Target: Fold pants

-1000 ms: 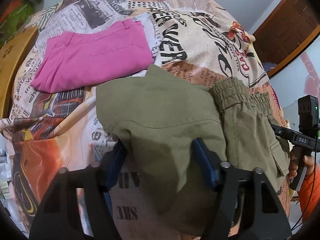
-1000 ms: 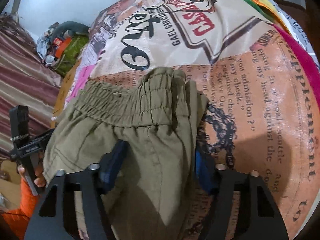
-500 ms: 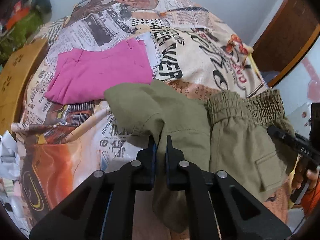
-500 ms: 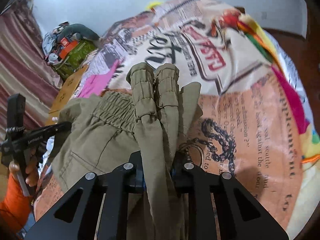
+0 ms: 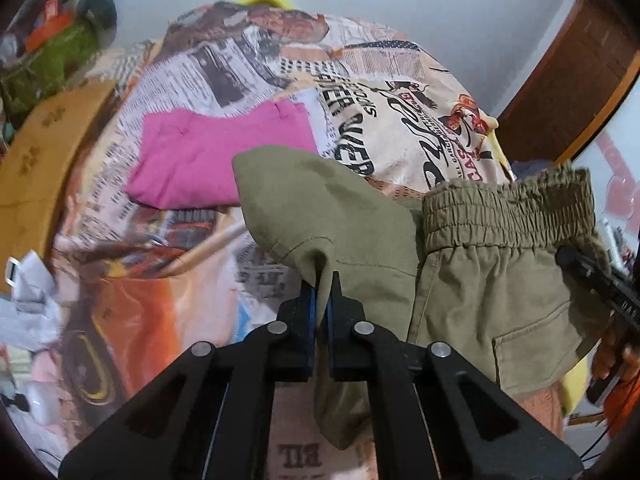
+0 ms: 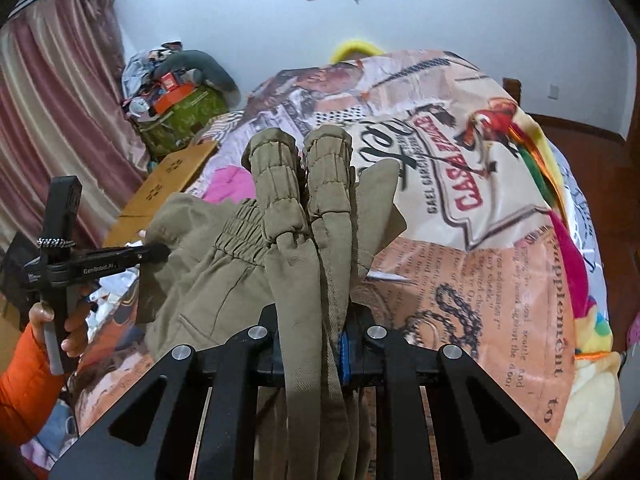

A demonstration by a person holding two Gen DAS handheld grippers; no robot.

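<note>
Olive-green pants (image 5: 492,280) with an elastic waistband hang lifted above a bed with a newspaper-print cover (image 5: 384,92). My left gripper (image 5: 324,284) is shut on a fold of the leg end of the pants. My right gripper (image 6: 316,320) is shut on the bunched waistband end of the pants (image 6: 304,208), which stands up in two ridges in front of it. The right gripper shows at the right edge of the left wrist view (image 5: 600,280). The left gripper shows at the left of the right wrist view (image 6: 152,254), biting the cloth.
Folded pink pants (image 5: 216,156) lie on the bed beyond the olive ones. A brown cardboard box (image 5: 44,152) stands at the bed's left side. A cluttered green bag (image 6: 180,116) sits by a curtain (image 6: 52,128). A wooden door (image 5: 572,92) is at the right.
Both grippers have shut on the olive pants and lifted them off the bed. The cloth now hangs between them and both views have risen.
</note>
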